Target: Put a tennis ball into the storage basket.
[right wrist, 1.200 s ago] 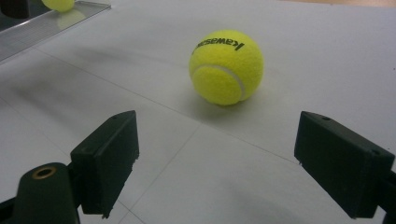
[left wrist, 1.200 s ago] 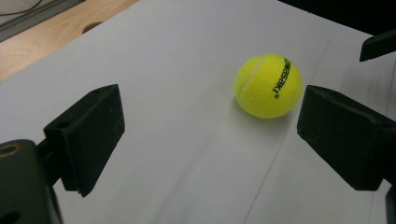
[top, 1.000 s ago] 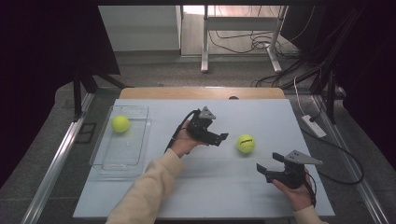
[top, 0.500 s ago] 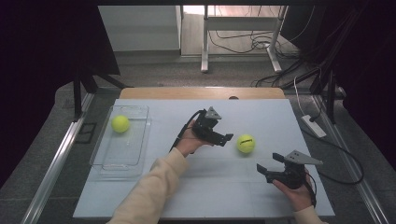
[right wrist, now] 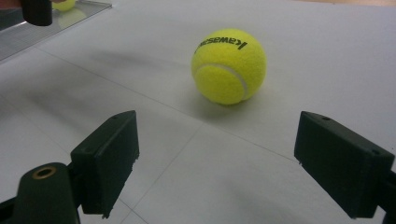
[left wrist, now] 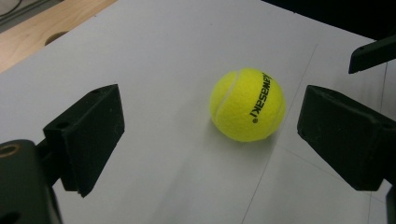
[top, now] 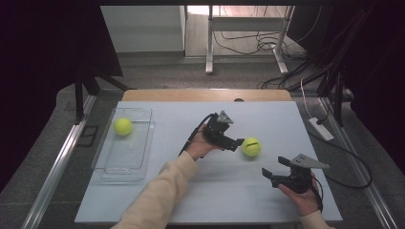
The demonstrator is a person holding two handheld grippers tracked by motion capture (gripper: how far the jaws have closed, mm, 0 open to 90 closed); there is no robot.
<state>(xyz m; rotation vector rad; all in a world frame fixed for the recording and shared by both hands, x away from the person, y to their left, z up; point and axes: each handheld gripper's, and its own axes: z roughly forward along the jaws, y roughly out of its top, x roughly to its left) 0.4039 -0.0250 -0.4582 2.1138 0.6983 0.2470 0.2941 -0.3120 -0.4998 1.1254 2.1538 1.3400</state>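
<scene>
Two tennis balls: one point(top: 251, 147) lies on the white table point(top: 167, 200) just ahead of your left gripper point(top: 231, 142), jaws apart; one point(top: 123, 126) sits in the single clear tray point(top: 143, 143). Your right gripper point(top: 274, 171) rests nearby, jaws apart.

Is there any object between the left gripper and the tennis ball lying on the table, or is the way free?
Nothing visible stands between them. The left gripper has its jaws open right beside the tennis ball, and in the left gripper view only bare white table lies before the ball. The pads do not touch it yet.
</scene>
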